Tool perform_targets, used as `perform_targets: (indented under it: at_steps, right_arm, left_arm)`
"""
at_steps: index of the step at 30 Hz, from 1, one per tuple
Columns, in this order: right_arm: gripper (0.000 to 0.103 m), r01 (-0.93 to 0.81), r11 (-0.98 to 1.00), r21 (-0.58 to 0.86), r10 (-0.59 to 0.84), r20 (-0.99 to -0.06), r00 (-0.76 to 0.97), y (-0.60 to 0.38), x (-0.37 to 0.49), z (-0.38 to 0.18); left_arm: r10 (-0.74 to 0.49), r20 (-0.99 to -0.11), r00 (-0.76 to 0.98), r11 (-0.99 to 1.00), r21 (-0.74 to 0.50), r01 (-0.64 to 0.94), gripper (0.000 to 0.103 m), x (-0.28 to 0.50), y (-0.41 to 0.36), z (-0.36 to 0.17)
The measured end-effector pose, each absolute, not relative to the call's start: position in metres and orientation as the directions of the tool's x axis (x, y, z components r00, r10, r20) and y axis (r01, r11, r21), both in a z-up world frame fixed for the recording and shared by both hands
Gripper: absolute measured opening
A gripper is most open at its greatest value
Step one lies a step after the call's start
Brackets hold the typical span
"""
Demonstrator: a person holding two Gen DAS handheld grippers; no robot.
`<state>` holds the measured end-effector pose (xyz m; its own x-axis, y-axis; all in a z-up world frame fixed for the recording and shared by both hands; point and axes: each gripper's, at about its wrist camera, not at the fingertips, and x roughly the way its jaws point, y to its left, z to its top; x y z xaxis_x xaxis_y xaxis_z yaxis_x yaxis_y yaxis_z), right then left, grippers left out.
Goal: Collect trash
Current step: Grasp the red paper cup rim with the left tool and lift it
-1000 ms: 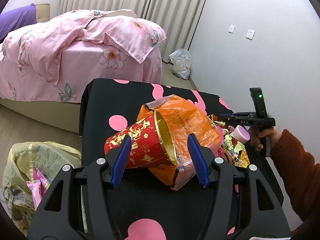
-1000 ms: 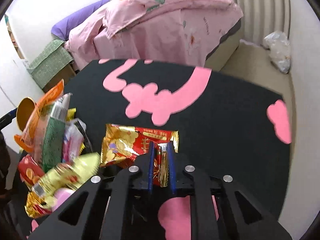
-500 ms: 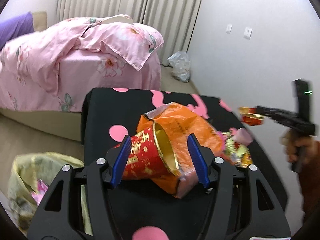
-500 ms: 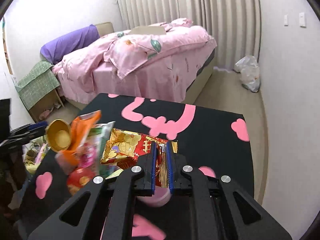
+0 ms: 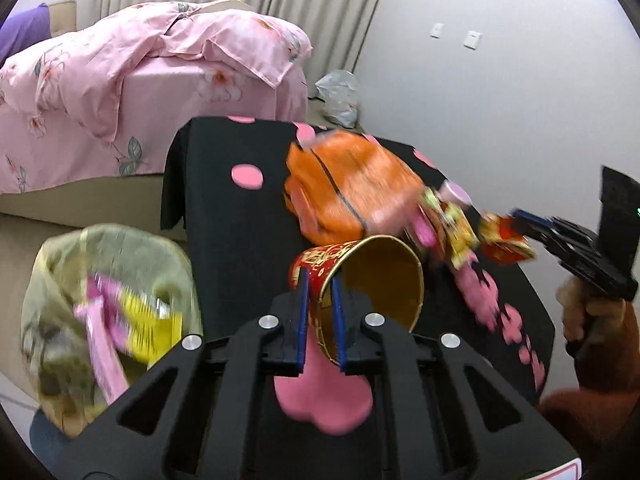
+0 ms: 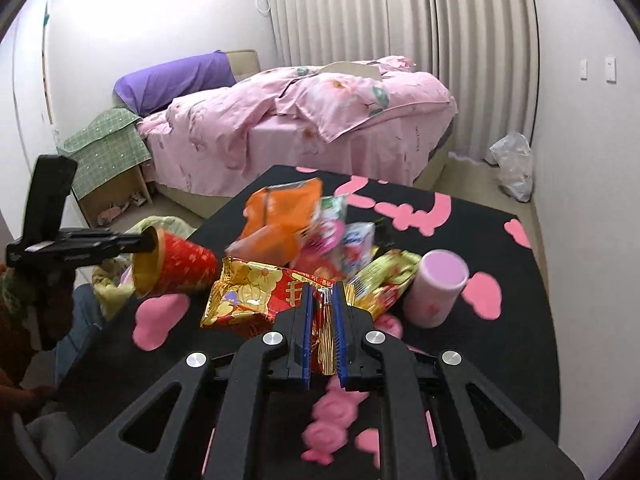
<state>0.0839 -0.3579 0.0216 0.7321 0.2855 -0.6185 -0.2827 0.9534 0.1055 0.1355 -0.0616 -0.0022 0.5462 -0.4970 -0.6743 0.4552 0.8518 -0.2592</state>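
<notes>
Black cloth with pink shapes is spread over the table. A red-and-gold paper cup is clamped at its rim by the left gripper; a red-gold snack wrapper is pinched by the right gripper above the heaped trash.

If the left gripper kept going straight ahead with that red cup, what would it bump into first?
Probably the orange bag, lying just beyond the red cup that the left gripper pinches by its rim; depth is hard to judge.
</notes>
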Motion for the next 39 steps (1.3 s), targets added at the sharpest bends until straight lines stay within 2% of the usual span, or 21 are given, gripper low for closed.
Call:
perform_targets:
  at_steps: [6,8,14,16,19,20,21,22,23,26,30,36,39]
  right_arm:
    - [0.011,-0.298,0.946,0.131,0.313,-0.615,0.724,-0.331,0.068,0.016]
    - [0.011,-0.318,0.941,0.112,0.317,-0.614,0.723,-0.317,0.066,0.018]
    - [0.011,-0.398,0.914,0.079,0.364,-0.595,0.717,-0.282,0.074,0.034]
    - [0.011,-0.426,0.904,0.044,0.369,-0.585,0.722,-0.267,0.079,0.041]
    - [0.011,-0.440,0.898,0.021,0.372,-0.571,0.732,-0.258,0.084,0.048]
    - [0.011,-0.433,0.901,0.023,0.368,-0.569,0.735,-0.259,0.084,0.049]
    - [0.011,-0.420,0.907,0.017,0.355,-0.568,0.743,-0.262,0.083,0.048]
    - [0.011,-0.404,0.915,0.002,0.333,-0.570,0.751,-0.265,0.081,0.047]
    - [0.011,-0.390,0.921,-0.011,0.313,-0.573,0.757,-0.268,0.080,0.045]
    - [0.011,-0.337,0.940,-0.046,0.247,-0.590,0.768,-0.285,0.071,0.034]
    - [0.011,-0.269,0.963,-0.016,0.205,-0.605,0.770,-0.315,0.063,0.021]
    - [0.011,-0.224,0.974,-0.031,0.163,-0.591,0.790,-0.334,0.053,0.017]
    - [0.011,-0.209,0.976,-0.053,0.138,-0.594,0.793,-0.342,0.049,0.011]
  left_arm:
    - [-0.482,-0.645,0.593,0.862,-0.228,0.452,0.010,0.098,-0.050,0.007]
    - [-0.476,-0.630,0.614,0.868,-0.224,0.443,0.007,0.093,-0.043,0.013]
    - [-0.395,-0.591,0.703,0.916,-0.201,0.346,0.004,0.087,0.003,0.032]
    - [-0.364,-0.580,0.729,0.931,-0.218,0.291,0.004,0.088,0.027,0.039]
    - [-0.398,-0.566,0.722,0.917,-0.271,0.293,0.005,0.087,0.042,0.043]
    - [-0.417,-0.555,0.720,0.908,-0.290,0.302,0.009,0.086,0.041,0.044]
    - [-0.441,-0.543,0.715,0.896,-0.307,0.320,0.024,0.084,0.039,0.045]
    - [-0.480,-0.532,0.697,0.876,-0.324,0.356,0.044,0.083,0.030,0.044]
    - [-0.504,-0.531,0.682,0.864,-0.332,0.380,0.050,0.083,0.023,0.042]
    - [-0.555,-0.559,0.616,0.832,-0.355,0.427,0.055,0.091,-0.010,0.033]
    - [-0.596,-0.587,0.547,0.802,-0.415,0.429,0.065,0.104,-0.045,0.019]
    - [-0.559,-0.690,0.460,0.824,-0.400,0.402,0.066,0.100,-0.079,-0.012]
    - [-0.524,-0.681,0.511,0.835,-0.292,0.467,0.066,0.077,-0.099,-0.001]
